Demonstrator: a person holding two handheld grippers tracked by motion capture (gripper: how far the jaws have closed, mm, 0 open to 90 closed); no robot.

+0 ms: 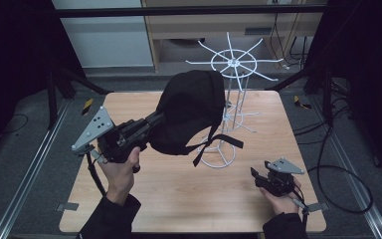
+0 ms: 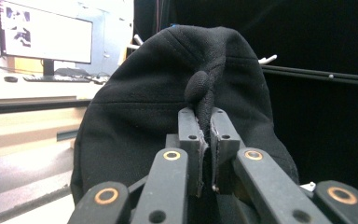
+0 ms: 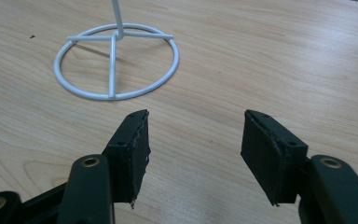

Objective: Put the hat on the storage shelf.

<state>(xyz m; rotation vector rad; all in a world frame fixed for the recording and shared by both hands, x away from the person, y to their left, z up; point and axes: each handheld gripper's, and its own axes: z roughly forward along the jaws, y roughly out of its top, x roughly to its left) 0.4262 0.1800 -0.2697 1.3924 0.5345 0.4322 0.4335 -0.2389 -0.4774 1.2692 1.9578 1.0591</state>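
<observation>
Wooden table [image 1: 179, 199] spans the middle of the high view, bare along its lower edge between 2 hands. Black cap [image 1: 191, 117] hangs above the centre, in front of a white wire rack [image 1: 234, 64] whose ring base stands on the table right of centre. Left gripper [image 1: 154, 122], at centre left, is clenched on a fold of the cap's fabric. Right gripper [image 1: 255, 174], at lower right near the table's corner, rests with jaws spread apart, nothing between them.
</observation>
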